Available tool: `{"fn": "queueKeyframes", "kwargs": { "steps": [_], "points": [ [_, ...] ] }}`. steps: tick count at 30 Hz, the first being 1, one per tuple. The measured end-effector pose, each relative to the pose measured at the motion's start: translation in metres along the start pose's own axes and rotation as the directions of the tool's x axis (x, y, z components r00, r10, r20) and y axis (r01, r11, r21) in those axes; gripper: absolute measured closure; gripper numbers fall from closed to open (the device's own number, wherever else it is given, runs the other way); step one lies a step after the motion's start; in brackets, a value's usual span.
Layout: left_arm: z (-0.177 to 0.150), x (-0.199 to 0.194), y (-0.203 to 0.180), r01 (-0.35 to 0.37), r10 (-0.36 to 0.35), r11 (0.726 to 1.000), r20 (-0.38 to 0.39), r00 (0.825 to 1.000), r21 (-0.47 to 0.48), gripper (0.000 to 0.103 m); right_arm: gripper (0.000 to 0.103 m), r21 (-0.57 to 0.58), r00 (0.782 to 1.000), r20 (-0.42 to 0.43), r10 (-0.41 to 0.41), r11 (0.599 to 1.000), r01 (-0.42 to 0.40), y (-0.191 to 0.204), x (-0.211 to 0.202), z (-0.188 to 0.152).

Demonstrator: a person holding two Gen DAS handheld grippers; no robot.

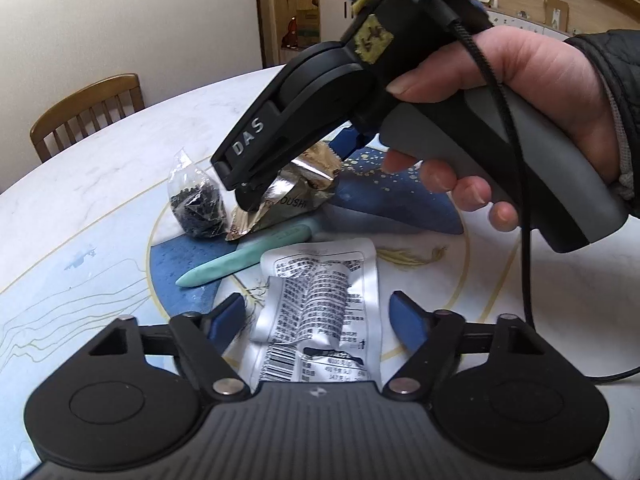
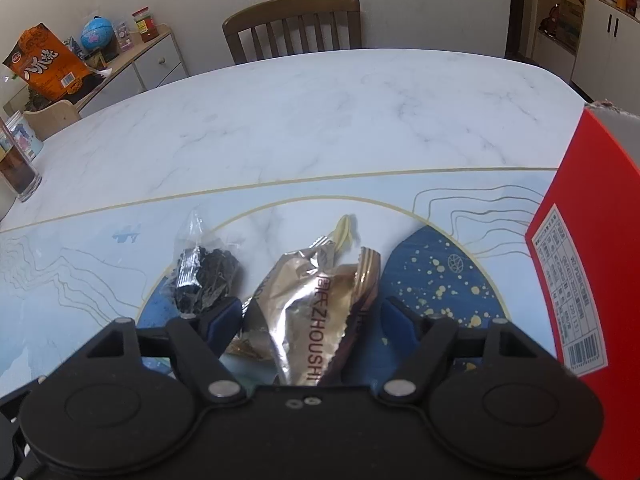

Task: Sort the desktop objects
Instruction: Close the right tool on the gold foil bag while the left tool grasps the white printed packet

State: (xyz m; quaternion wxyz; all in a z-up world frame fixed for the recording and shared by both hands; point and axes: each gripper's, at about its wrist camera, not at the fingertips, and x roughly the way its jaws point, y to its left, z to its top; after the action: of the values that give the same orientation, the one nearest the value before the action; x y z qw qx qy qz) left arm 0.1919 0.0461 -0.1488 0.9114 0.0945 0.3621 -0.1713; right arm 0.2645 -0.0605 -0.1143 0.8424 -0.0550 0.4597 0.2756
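Gold wrapper [image 2: 316, 312] lay crinkled on the surface [image 2: 320, 112], between the right gripper's [image 2: 314, 320] part-open fingers, not yet pinched. Silver packet [image 1: 320, 312] lay flat between the left gripper's [image 1: 320, 320] part-open fingers, not held either. Could slip out: shiny, thin foil, easy to crush. Could also bump the clear bag [image 2: 204, 276] of dark bits just beside. Smooth green stick [image 1: 244, 256] near.

wooden chair [image 2: 292, 24], glass jar [image 2: 16, 160]
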Motion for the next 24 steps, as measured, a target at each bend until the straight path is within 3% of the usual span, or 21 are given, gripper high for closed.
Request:
{"fn": "queueKeyframes", "kwargs": {
  "steps": [6, 24],
  "points": [
    [0.000, -0.001, -0.001, 0.012, -0.012, 1.000, -0.002, 1.000, -0.019, 0.041, 0.039, 0.002, 1.000, -0.003, 0.008, 1.000, -0.008, -0.001, -0.002, 0.001],
    [0.008, -0.006, 0.002, -0.004, 0.003, 0.998, -0.012, 1.000, -0.057, 0.043, 0.052, 0.021, 1.000, 0.003, -0.023, 1.000, 0.023, -0.013, -0.025, -0.001]
  ]
}}
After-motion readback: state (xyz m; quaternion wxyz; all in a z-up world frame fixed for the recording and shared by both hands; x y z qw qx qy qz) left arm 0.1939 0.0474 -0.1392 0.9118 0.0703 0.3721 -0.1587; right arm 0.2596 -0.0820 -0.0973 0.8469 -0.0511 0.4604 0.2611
